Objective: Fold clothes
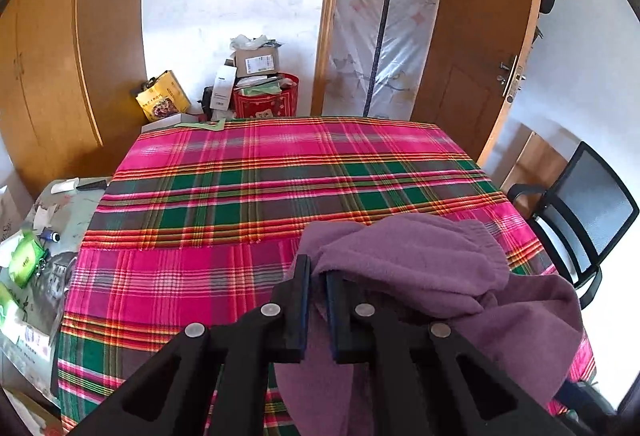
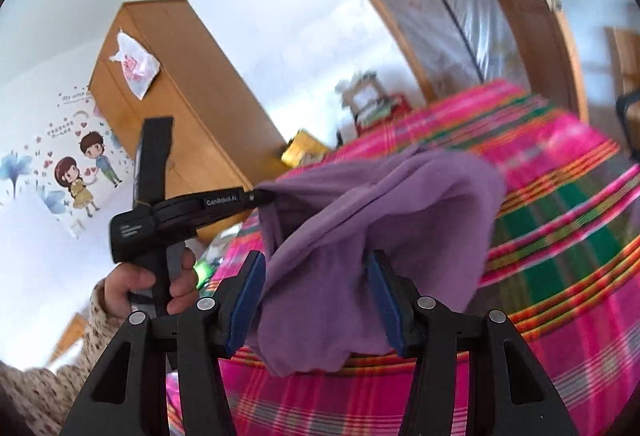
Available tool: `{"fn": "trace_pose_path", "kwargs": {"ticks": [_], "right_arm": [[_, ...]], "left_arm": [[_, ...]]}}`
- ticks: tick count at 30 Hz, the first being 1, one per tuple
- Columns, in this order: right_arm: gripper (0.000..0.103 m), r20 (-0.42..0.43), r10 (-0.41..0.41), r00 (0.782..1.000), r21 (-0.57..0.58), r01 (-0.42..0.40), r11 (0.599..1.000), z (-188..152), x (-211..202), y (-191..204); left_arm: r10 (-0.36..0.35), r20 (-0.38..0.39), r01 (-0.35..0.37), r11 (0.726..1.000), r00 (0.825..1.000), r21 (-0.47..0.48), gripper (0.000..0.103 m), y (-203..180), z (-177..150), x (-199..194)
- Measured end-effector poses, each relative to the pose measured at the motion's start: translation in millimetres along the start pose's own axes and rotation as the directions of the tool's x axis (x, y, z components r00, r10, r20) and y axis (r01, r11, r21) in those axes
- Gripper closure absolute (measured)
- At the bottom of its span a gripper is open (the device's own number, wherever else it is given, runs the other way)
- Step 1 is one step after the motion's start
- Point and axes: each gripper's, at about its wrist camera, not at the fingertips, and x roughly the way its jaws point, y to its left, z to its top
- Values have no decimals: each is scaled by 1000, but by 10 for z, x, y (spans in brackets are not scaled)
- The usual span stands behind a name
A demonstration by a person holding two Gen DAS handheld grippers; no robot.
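Left wrist view: the left tongs [image 1: 318,276], low at centre frame, are nearly pressed together, pinching a fold of the purple garment [image 1: 420,268]. The rest of it bunches to the lower right over the plaid-covered bench [image 1: 256,180].

Right wrist view: the right tongs [image 2: 316,272] stand spread, the purple garment hanging between their blue pads [image 2: 248,296]; whether they press it I cannot tell. At left, a hand [image 2: 160,284] holds the other tool, its tip clamped on the cloth's edge.
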Motion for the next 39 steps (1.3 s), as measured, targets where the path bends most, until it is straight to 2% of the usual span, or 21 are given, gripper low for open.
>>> {"fn": "trace_pose_path", "kwargs": {"ticks": [6, 8, 9, 12, 17, 18, 22, 26, 30, 34, 36, 39], "right_arm": [[48, -67, 24, 997, 158, -13, 987, 99, 323, -197], [69, -63, 25, 998, 155, -15, 988, 131, 363, -224], [87, -63, 15, 998, 147, -6, 989, 149, 378, -228], [93, -35, -33, 999, 94, 36, 995, 202, 340, -216], [94, 34, -94, 995, 72, 92, 993, 322, 225, -290], [94, 45, -108, 993, 75, 104, 992, 353, 205, -316], [95, 128, -174, 977, 86, 164, 983, 514, -5, -431], [95, 191, -248, 950, 117, 228, 966, 753, -173, -576], [95, 287, -332, 898, 88, 321, 943, 883, -413, -563], [95, 305, -398, 865, 39, 406, 913, 947, -461, -576], [95, 268, -448, 853, -1, 466, 885, 876, -388, -608], [95, 180, -484, 856, -18, 495, 869, 731, -276, -774]], "left_arm": [[-26, -17, 26, 1000, 1000, 6, 96, -6, -16, 6], [-34, -22, 34, 999, 999, -5, 96, 32, -12, 7], [-32, -22, 32, 999, 999, -16, 96, 61, -7, 1], [-32, -13, 31, 998, 999, -48, 96, 154, 24, -35], [0, 12, 2, 995, 1000, -95, 97, 344, 53, -138], [10, 21, -8, 994, 1000, -107, 100, 393, 60, -174], [60, 56, -50, 984, 997, -171, 101, 669, 108, -329], [94, 35, -85, 975, 995, -206, 101, 849, 79, -333], [92, 19, -86, 977, 996, -197, 101, 852, 3, -292], [55, 29, -46, 965, 998, -258, 101, 908, -88, -355], [71, 2, -68, 968, 998, -240, 101, 870, -212, -337], [86, -54, -95, 976, 995, -198, 101, 827, -390, -273]]}}
